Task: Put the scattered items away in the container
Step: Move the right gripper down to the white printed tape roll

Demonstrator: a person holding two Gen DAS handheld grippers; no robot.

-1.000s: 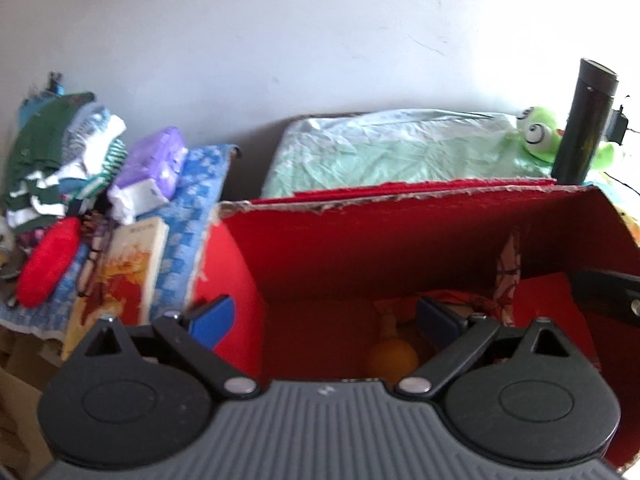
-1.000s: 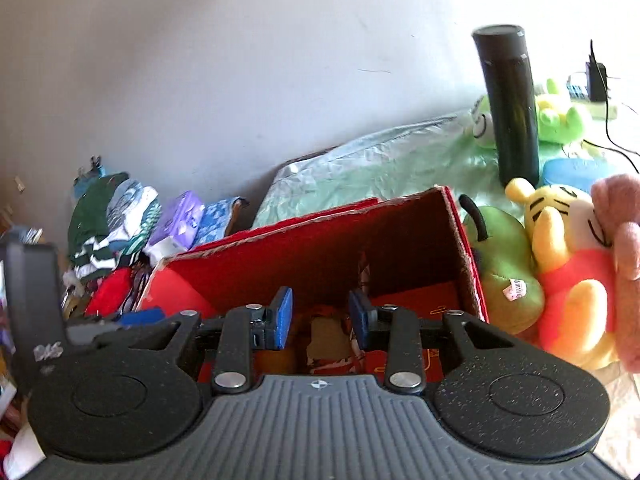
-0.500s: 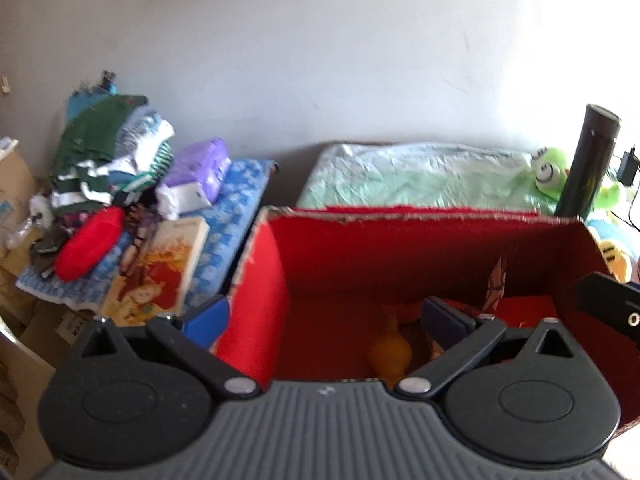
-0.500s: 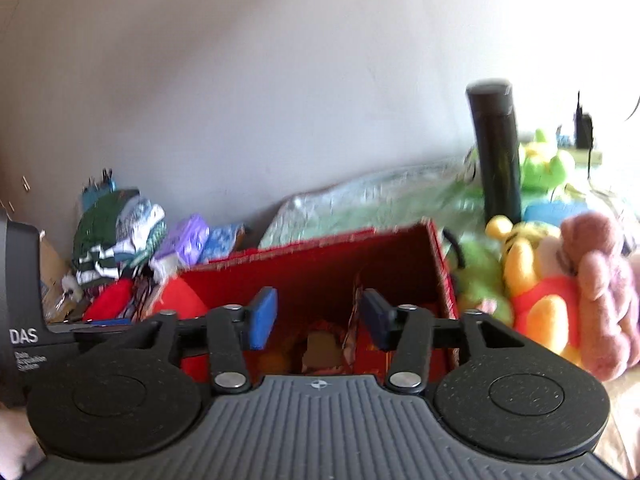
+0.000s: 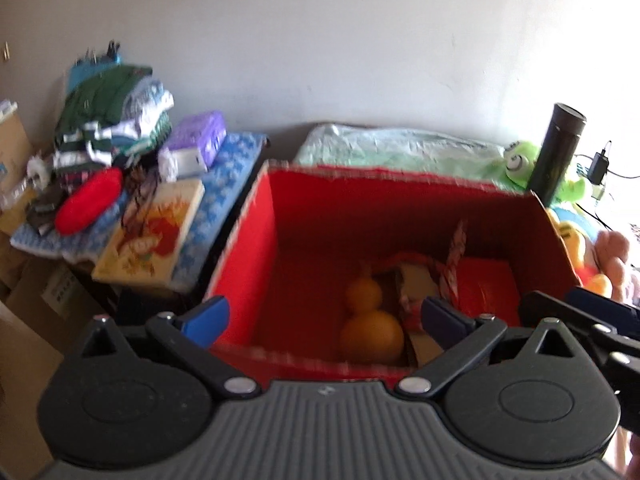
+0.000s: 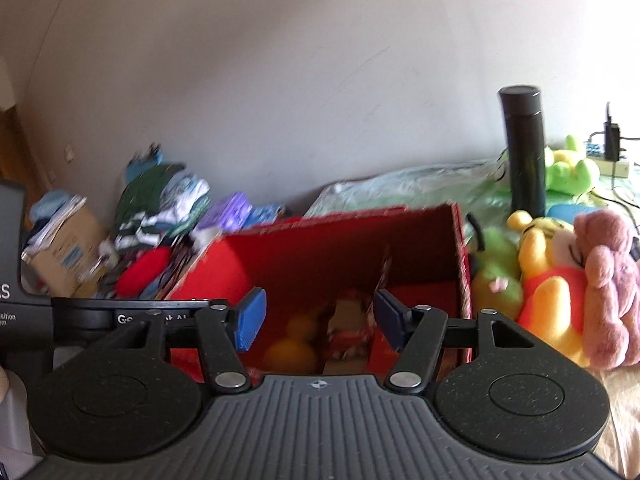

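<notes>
A red cardboard box (image 5: 320, 216) (image 6: 420, 240) stands open in front of both grippers. Inside lie an orange gourd-shaped toy (image 5: 370, 330) (image 6: 292, 344), a patterned packet (image 5: 420, 284) (image 6: 348, 328) and a red item (image 5: 486, 292). My left gripper (image 5: 324, 320) hangs above the box's near edge, open wide, nothing between its fingers. My right gripper (image 6: 316, 320) is above the near edge too; its jaws are opening and nothing is between them. Plush toys (image 6: 560, 280) sit right of the box, beside a black flask (image 6: 524, 152) (image 5: 558, 148).
Left of the box, a blue cloth (image 5: 224, 184) holds a picture book (image 5: 152, 232), a red pouch (image 5: 88, 200), a purple pack (image 5: 196, 140) and folded clothes (image 5: 108, 120). Cardboard boxes (image 6: 64, 248) stand far left. A green sheet (image 5: 400, 148) lies behind, and a charger (image 6: 612, 140) at far right.
Both grippers have pulled back and risen from the box, showing more of its inside. The right jaws have spread much wider, with nothing in them. The left jaws stayed wide.
</notes>
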